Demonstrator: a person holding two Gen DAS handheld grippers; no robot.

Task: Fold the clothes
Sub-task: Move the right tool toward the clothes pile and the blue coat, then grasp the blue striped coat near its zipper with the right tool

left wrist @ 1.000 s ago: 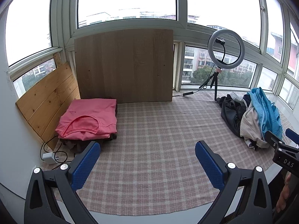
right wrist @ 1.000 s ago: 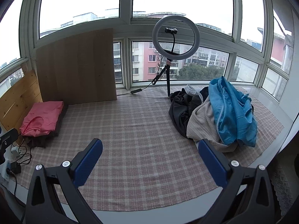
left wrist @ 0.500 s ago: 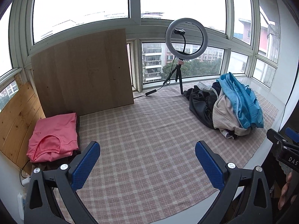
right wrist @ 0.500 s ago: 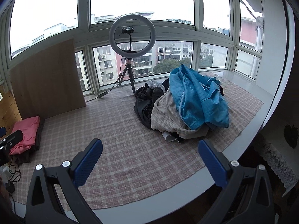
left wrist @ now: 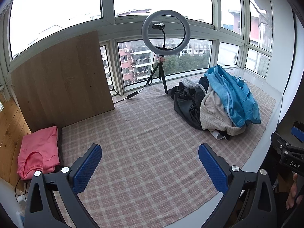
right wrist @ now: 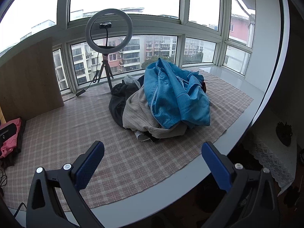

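A heap of unfolded clothes lies on the checked cloth [left wrist: 144,133] [right wrist: 79,125]: a blue jacket [left wrist: 231,95] [right wrist: 174,98] on top, a beige knit garment [left wrist: 212,112] [right wrist: 142,117] under it, dark garments [left wrist: 184,100] [right wrist: 117,102] behind. A folded pink shirt [left wrist: 39,152] [right wrist: 9,138] rests on a dark folded stack at the far left. My left gripper [left wrist: 150,163] is open and empty over the cloth's near middle. My right gripper [right wrist: 152,161] is open and empty, just short of the heap, near the front edge.
A ring light on a tripod [left wrist: 165,36] [right wrist: 108,32] stands behind the heap, its cable trailing left. A brown board [left wrist: 62,79] leans on the windows. Wooden planks [left wrist: 9,125] line the left wall. A white ledge [right wrist: 190,182] borders the cloth; a lace-covered surface [right wrist: 269,155] sits lower right.
Both views have swung to the right. The pink stack has slid toward the left edge and the clothes heap has come closer to centre. Both grippers stayed open.
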